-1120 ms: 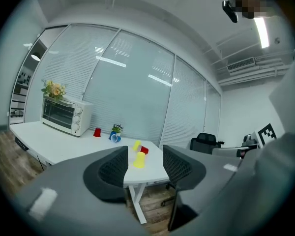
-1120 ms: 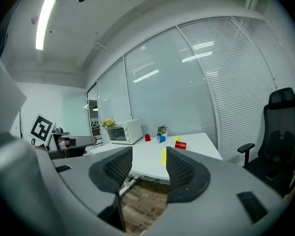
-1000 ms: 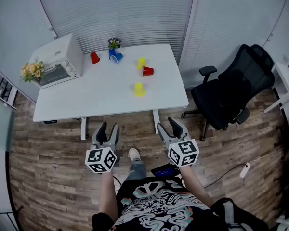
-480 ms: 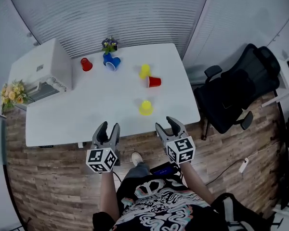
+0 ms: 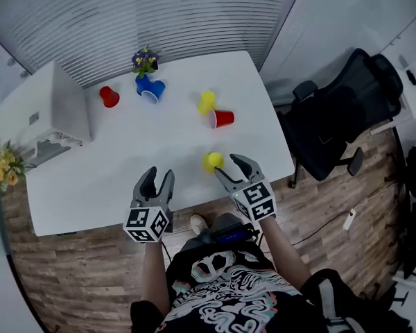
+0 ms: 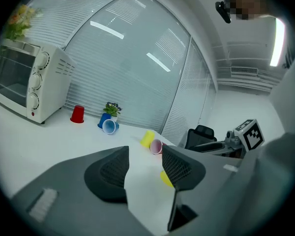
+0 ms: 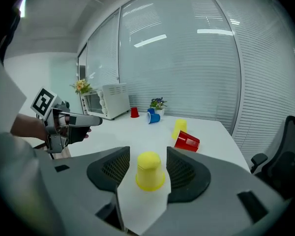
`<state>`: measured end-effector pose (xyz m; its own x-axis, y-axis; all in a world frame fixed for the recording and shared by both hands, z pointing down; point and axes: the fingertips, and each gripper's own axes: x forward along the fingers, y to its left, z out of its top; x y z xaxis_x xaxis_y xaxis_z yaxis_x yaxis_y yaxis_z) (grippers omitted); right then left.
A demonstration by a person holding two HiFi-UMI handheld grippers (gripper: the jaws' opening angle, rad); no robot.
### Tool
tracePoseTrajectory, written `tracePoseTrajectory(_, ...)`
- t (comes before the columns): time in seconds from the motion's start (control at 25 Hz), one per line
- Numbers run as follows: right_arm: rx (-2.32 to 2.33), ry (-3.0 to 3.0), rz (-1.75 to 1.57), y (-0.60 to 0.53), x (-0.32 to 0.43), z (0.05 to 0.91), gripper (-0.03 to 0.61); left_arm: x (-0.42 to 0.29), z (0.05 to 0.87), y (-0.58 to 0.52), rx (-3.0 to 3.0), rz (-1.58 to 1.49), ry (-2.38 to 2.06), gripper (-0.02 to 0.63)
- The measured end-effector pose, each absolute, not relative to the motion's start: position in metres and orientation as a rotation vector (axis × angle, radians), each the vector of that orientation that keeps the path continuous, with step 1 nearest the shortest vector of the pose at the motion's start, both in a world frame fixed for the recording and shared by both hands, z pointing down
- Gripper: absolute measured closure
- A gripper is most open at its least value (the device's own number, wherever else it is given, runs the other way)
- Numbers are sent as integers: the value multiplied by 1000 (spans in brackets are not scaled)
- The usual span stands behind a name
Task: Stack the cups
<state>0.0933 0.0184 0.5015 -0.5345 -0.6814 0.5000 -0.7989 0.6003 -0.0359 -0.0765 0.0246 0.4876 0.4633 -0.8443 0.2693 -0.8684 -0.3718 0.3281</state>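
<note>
Cups (image 5: 223,118) lie scattered on the white table (image 5: 125,158) in the head view, the nearest yellow cup (image 5: 212,161) upside down just beyond the right gripper (image 5: 230,165), which could topple it by closing off-centre. The left gripper view shows the left gripper (image 6: 145,149) spread on nothing, that cup half hidden behind one jaw. Only the right gripper view shows the right jaws, which have just been opening, standing either side of the cup without touching it.

No text, label or number can be read; only square markers (image 5: 146,225) are shown on the left tool (image 5: 157,177) and right tool (image 5: 229,166).
</note>
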Motion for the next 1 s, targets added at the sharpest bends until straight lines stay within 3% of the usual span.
tracePoseTrajectory(0.48,1047,-2321,363,6,78,547,316,-75,498,8,2279,95,-1414,417)
tracePoseTrajectory(0.64,1055,-2327,333,7,78,552,365,-71,504,2,2286,112,-1401,420)
tracePoseTrajectory(1.0,1100,-2373,317,-8,73,538,370,-66,517,-6,2273,159,-1398,428)
